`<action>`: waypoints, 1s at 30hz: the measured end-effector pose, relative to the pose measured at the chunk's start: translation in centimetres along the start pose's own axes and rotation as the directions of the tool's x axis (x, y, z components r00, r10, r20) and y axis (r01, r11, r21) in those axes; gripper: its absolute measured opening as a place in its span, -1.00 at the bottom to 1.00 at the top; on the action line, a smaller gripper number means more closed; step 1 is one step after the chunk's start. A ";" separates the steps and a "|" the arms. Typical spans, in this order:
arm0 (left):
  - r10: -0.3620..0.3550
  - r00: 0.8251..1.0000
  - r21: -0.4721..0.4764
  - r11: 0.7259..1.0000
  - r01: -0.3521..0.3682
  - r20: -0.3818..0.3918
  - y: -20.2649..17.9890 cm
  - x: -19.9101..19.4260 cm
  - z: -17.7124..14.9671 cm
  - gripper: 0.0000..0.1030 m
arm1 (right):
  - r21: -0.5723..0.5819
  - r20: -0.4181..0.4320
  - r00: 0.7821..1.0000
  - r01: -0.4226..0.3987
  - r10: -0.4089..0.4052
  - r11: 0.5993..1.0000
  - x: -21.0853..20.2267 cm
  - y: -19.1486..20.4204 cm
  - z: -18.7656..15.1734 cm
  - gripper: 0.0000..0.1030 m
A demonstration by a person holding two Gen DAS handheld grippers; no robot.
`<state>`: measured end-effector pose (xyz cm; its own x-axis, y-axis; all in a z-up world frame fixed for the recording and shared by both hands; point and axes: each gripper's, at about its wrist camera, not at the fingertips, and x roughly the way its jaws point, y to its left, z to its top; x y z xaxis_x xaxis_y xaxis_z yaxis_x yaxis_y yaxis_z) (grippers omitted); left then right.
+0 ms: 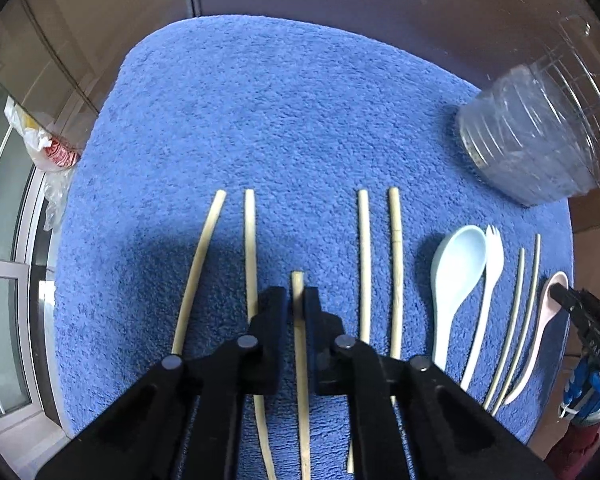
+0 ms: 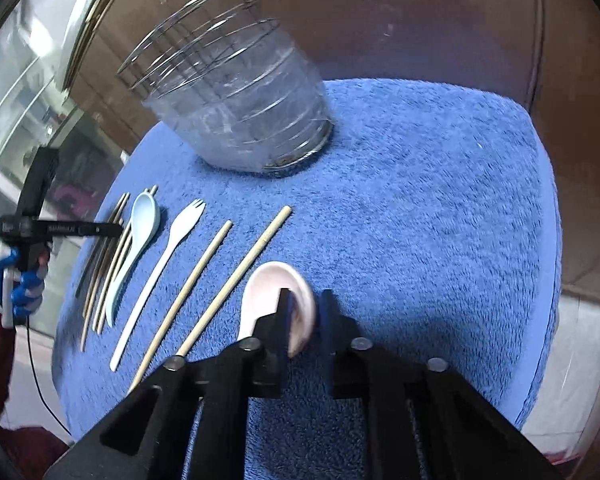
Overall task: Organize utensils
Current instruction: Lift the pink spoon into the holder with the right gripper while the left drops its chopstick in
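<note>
The left gripper (image 1: 296, 300) is pinching a chopstick (image 1: 300, 360) between narrowed fingers, in the middle of the row of utensils lying on the blue towel (image 1: 280, 120). The right gripper (image 2: 304, 312) is closing its fingers on the bowl rim of the pink spoon (image 2: 268, 292), at the right end of that row. To do this well, each should be lifting straight up, keeping the grip firm, then tipping the utensil upright over the clear holder (image 2: 240, 112) at the towel's far edge. The chopstick is looking slim, pale and wooden; the spoon is looking smooth and glossy, likely slippery at its rim.
</note>
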<state>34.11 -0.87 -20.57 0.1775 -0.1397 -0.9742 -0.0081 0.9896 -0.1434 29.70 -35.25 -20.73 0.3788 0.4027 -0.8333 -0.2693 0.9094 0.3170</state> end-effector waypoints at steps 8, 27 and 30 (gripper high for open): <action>-0.055 0.997 -0.040 0.998 0.058 0.062 1.2 -1.7 -1.5 -0.91 | -0.129 0.087 0.991 0.112 -0.101 0.985 -2.3 3.0 -1.1 -0.82; -0.306 0.572 0.130 0.936 0.328 0.761 -5.8 -25.3 -2.1 -0.91 | -0.088 0.586 0.762 0.398 -0.276 0.913 -16.6 13.2 6.1 -0.85; -0.266 0.476 0.115 0.940 0.322 0.838 -7.5 -26.9 -0.4 -0.91 | -0.049 0.653 0.682 0.473 -0.330 0.880 -17.7 14.7 8.4 -0.85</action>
<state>29.04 -4.58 6.62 0.9114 -0.3018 -0.2797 0.1630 0.8889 -0.4282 26.49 -28.18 2.48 0.9253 0.0424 -0.3770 -0.1009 0.9854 -0.1369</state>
